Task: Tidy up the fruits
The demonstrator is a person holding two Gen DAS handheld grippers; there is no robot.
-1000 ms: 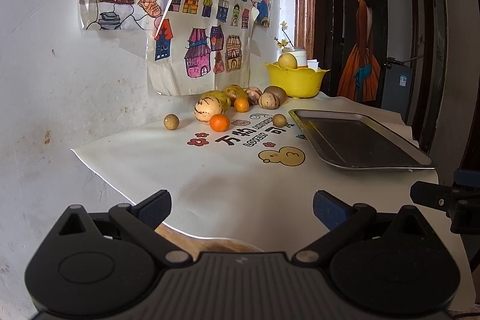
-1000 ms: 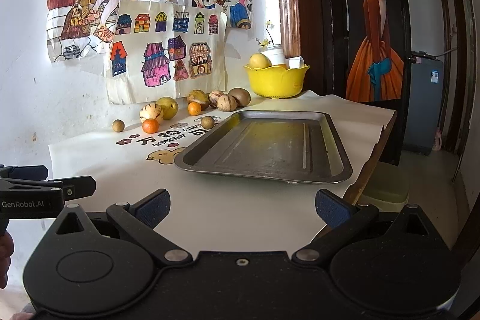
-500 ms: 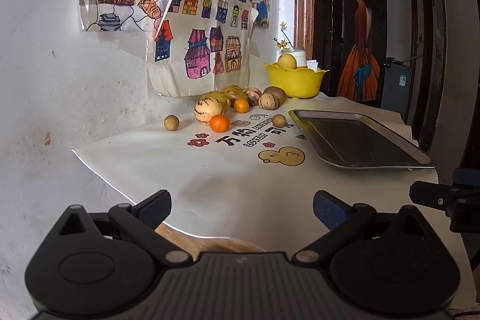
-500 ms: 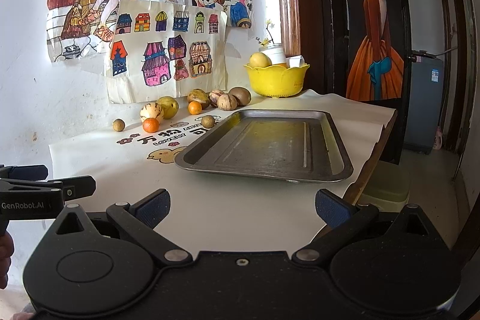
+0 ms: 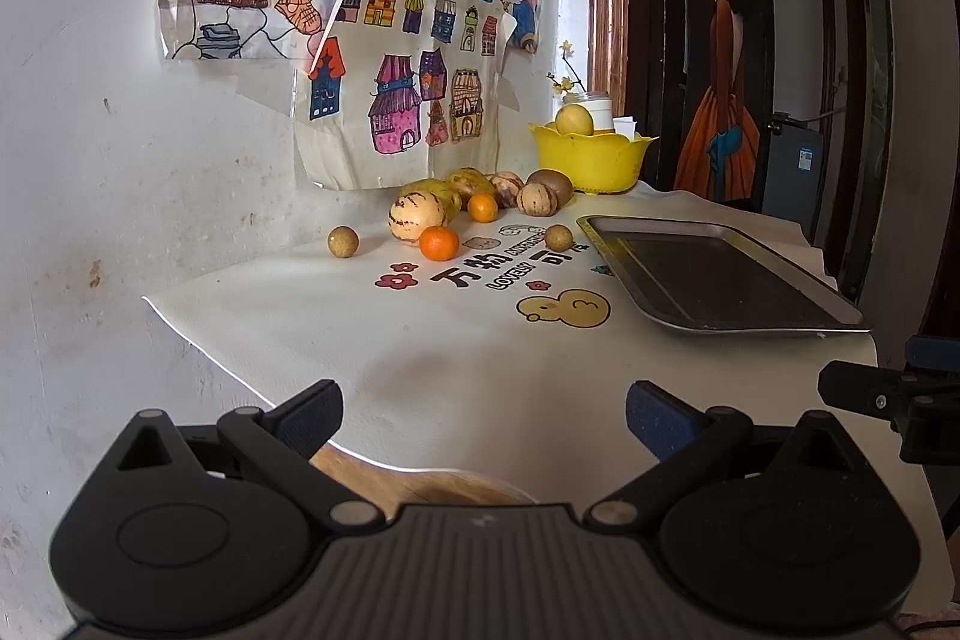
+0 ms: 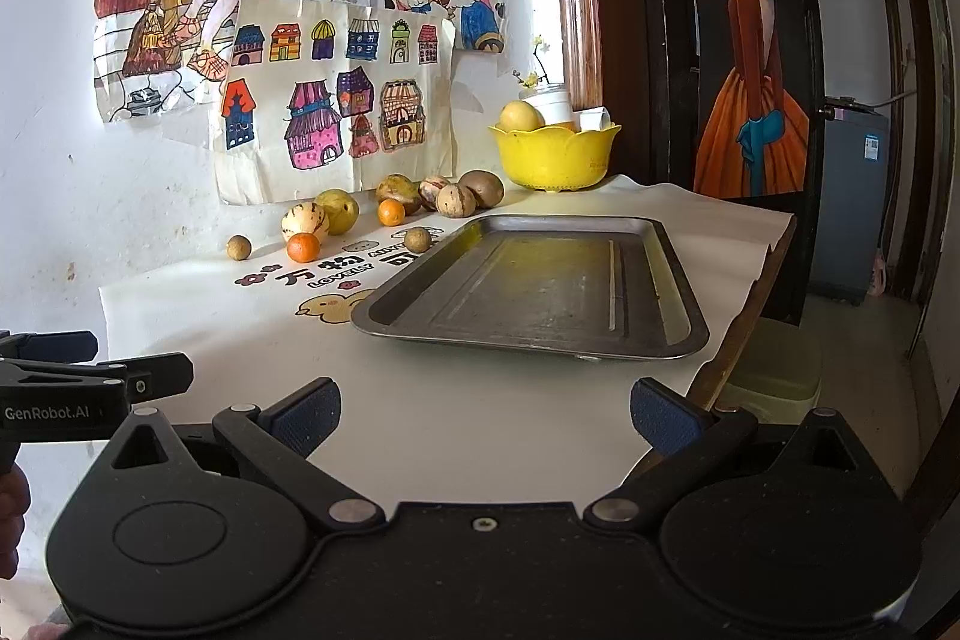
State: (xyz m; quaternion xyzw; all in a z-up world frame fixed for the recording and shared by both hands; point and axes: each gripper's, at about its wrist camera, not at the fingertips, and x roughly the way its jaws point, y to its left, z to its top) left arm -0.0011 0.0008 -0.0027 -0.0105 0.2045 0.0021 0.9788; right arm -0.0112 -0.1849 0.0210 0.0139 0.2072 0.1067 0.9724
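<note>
Left wrist view is showing the left tool (image 5: 483,415) gaping wide and empty; the right tool (image 6: 483,415) likewise. Fruits (image 5: 439,243) are lying loose near the wall, beside the bare tray (image 6: 540,280). Round ones risk rolling off the table (image 5: 420,340) if nudged.

The left gripper (image 5: 483,415) and right gripper (image 6: 483,415) are held level, side by side, jaws spread wide, nothing gripped.
</note>
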